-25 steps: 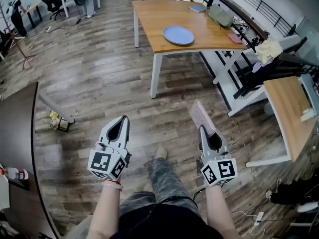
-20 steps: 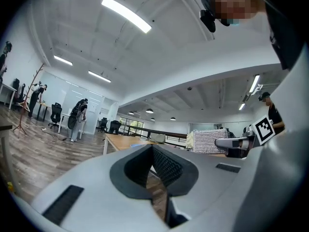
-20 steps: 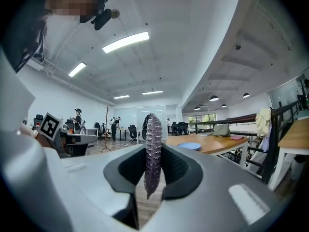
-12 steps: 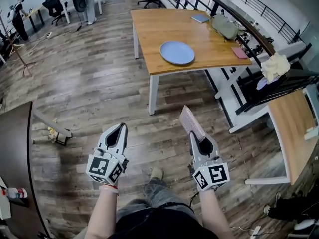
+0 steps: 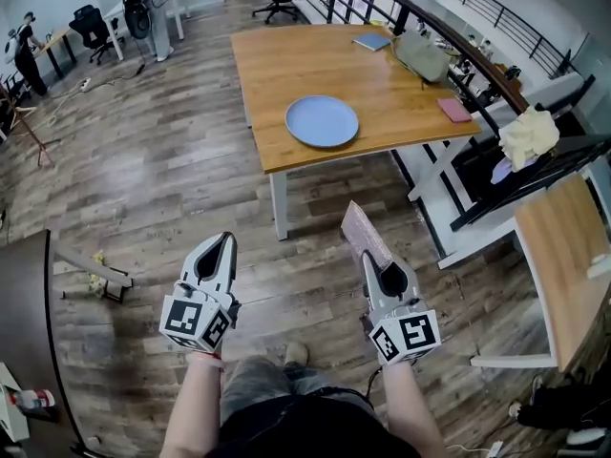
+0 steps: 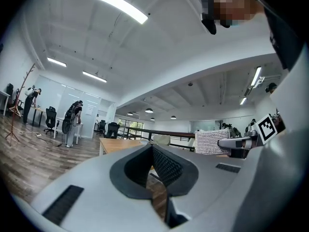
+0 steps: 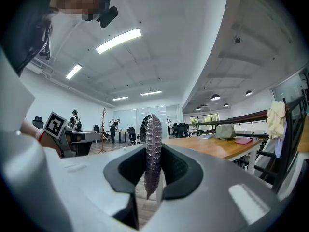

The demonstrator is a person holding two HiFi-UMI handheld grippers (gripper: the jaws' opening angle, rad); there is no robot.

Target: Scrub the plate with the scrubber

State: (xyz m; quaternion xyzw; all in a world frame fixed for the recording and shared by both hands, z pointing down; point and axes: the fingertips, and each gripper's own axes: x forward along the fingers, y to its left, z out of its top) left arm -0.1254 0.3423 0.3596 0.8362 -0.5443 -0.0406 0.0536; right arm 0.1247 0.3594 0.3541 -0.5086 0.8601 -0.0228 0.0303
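Plate [image 5: 322, 121]: blue, lying flat near the front edge of the tabletop [image 5: 286, 60], well apart from both grippers. It is probably rigid, slick and breakable.
Scrubber [image 7: 153, 149]: thin nubbly pad, pinched at its lower end in the jaws of the right gripper [image 5: 368, 256]. It looks soft and light.
Left gripper [image 5: 224, 241]: jaws together, nothing between. It is free to steady the plate's rim.
Around: a grey bag [image 5: 421, 53] and a blue book [image 5: 372, 41] sit at the far edge.
In the way: nothing seen beside the plate.

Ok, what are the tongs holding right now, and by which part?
The right tongs pinch the scrubber by its near end, most of it sticking out past the tips. The left tongs are shut on nothing.
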